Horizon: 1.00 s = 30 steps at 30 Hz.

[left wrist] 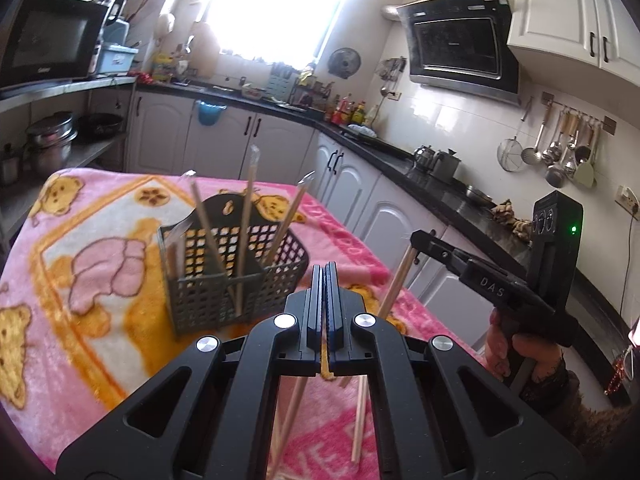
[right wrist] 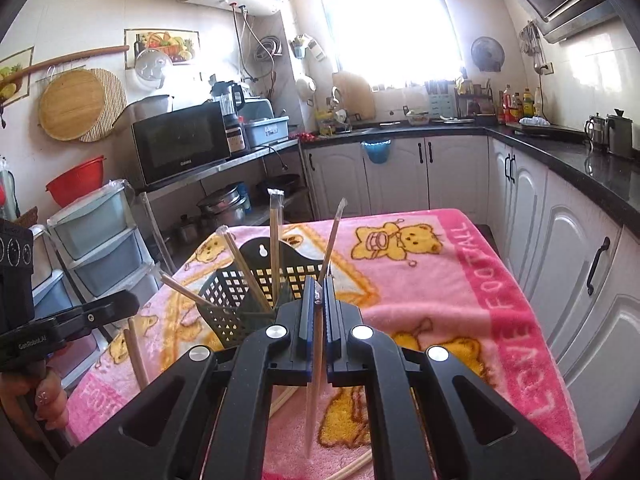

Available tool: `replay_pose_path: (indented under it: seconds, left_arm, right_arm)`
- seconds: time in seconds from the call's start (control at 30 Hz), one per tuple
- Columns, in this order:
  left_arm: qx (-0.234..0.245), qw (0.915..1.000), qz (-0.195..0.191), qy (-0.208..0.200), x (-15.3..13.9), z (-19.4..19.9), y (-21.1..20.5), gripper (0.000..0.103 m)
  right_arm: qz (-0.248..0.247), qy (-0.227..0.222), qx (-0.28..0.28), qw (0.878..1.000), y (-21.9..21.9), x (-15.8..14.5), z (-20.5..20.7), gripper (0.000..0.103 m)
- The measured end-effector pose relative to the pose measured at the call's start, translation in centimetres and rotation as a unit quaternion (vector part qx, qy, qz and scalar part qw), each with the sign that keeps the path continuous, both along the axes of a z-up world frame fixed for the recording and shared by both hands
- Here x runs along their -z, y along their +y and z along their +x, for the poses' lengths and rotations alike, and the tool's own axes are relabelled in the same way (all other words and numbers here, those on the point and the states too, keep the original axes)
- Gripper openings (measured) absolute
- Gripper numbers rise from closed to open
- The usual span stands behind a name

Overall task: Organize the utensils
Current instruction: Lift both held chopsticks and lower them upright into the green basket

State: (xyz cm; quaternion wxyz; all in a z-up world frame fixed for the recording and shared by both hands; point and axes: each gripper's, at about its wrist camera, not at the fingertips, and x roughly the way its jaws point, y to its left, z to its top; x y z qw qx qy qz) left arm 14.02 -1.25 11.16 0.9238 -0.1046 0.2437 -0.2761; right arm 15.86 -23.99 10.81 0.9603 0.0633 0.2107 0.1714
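The right claw held a wrapped chopstick between its pads, the stick's long axis nearly upright. The basket stood just ahead and slightly left of it, several sticks already inside. The left claw was closed and empty, with the basket ahead-left.
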Motion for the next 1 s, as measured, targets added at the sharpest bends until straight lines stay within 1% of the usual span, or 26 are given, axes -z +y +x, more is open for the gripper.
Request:
replay_pose_path:
  seconds: [0.23, 0.57, 0.7, 1.0]
  left_arm:
    - [0.014, 0.9997, 0.003, -0.019, -1.5, 0.4, -1.0, 0.0]
    - [0.018, 0.9986, 0.008, -0.049, -4.2, 1.3, -2.2, 0.0]
    - [0.012, 0.998, 0.006, -0.062, -5.4, 2.0, -2.0, 0.0]
    - [-0.019, 0.9945, 0.0, -0.103, -8.7, 3.8, -1.2, 0.0]
  right_arm:
    - [0.0, -0.013, 0.002, 1.0, -0.3, -1.0, -0.4, 0.004]
    - [-0.005, -0.035, -0.002, 0.999, 0.0, -2.7, -0.7, 0.004]
    - [-0.007, -0.046, -0.006, 0.999, 0.4, -3.7, -0.5, 0.004]
    - [-0.008, -0.066, -0.021, 0.998, 1.8, -5.7, 0.2, 0.004]
